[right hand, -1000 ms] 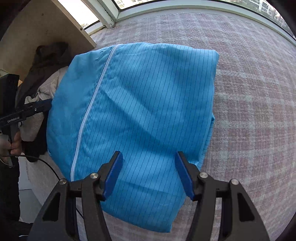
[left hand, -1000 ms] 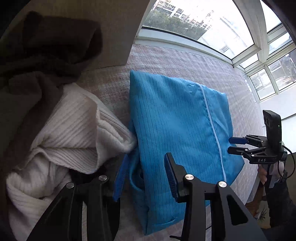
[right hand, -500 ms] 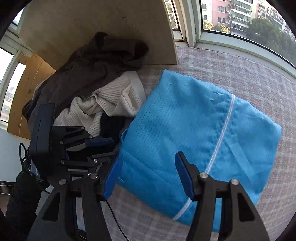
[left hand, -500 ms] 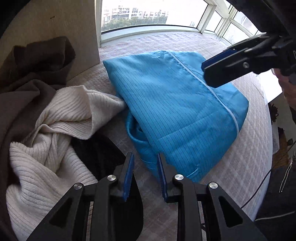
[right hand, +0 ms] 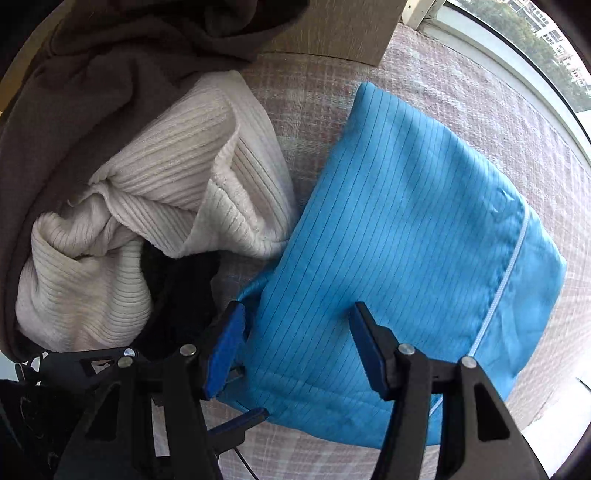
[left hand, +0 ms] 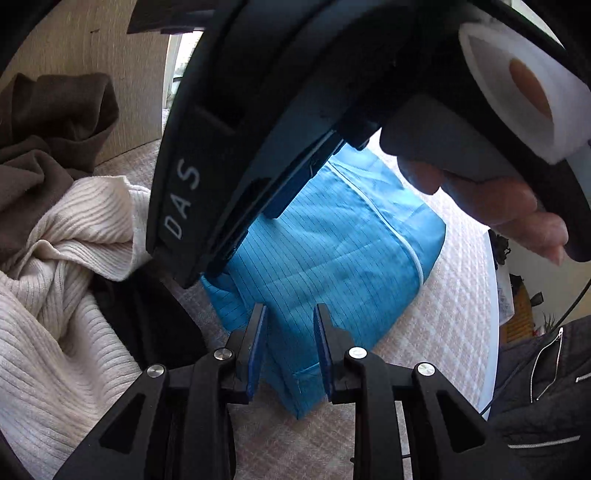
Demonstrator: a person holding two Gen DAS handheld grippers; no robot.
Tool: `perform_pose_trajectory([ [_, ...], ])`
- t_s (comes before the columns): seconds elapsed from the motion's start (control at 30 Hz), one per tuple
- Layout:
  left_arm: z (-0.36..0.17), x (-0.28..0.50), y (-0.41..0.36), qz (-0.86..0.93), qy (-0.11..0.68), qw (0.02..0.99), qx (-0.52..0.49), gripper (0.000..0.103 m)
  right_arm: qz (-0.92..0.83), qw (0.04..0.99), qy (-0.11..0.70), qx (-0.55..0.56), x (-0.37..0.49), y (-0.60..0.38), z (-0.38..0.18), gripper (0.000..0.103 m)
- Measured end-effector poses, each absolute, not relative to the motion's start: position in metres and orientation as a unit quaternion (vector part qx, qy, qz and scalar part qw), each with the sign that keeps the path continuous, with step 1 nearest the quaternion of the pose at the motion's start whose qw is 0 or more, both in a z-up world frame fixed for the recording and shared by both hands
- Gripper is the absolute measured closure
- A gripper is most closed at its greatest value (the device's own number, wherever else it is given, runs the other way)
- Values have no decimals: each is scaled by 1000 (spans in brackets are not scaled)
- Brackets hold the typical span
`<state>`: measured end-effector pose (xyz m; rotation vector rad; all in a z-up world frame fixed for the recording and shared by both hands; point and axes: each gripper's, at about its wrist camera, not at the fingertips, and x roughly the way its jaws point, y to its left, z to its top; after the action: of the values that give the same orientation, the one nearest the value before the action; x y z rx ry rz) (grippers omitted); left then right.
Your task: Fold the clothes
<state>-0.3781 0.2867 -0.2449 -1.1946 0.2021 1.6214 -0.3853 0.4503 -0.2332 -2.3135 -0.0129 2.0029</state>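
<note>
A folded blue pinstriped garment (left hand: 332, 258) (right hand: 406, 240) with a white zip lies flat on the checked bed cover (right hand: 480, 92). My left gripper (left hand: 290, 321) points down at the garment's near corner. Its jaws stand narrowly apart with that corner between them, and I see no pad pressing the cloth. One of its blue fingertips (right hand: 255, 414) shows just under the garment's edge in the right wrist view. My right gripper (right hand: 297, 314) hangs open and wide straight above the same edge, holding nothing. Its black housing (left hand: 258, 110) fills the top of the left wrist view.
A heap of clothes lies left of the blue garment: a cream ribbed sweater (right hand: 166, 184), a brown garment (right hand: 92, 74) and a black one (right hand: 181, 295). A wooden board (right hand: 332, 29) stands behind them. A person's hand (left hand: 498, 206) and dark jacket (left hand: 535, 406) are at the bed's edge.
The right gripper has swept across the blue garment toward the clothes heap and now hangs directly over the left gripper. The left jaws have narrowed, and the garment's corner now lies between them.
</note>
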Motion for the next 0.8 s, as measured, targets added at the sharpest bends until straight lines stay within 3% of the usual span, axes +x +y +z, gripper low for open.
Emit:
perform_pose_trajectory([
  [0.1,-245,-378,284,682,92,526,-500,80,650,55,-26,-757,-382,449,-241,46],
  [0.17,-243,-380,280,688,103,518,-498,80,655,48,-20,-754,-377,452,-239,72],
  [0.27,-240,-386,272,697,115,505,-496,80,660,34,4,-750,-368,463,-233,90],
  [0.37,-237,-392,274,700,134,501,-491,80,673,27,27,-738,-359,477,-220,95],
  [0.8,-238,-412,306,657,132,539,-510,80,696,-6,64,-716,-330,502,-193,96],
])
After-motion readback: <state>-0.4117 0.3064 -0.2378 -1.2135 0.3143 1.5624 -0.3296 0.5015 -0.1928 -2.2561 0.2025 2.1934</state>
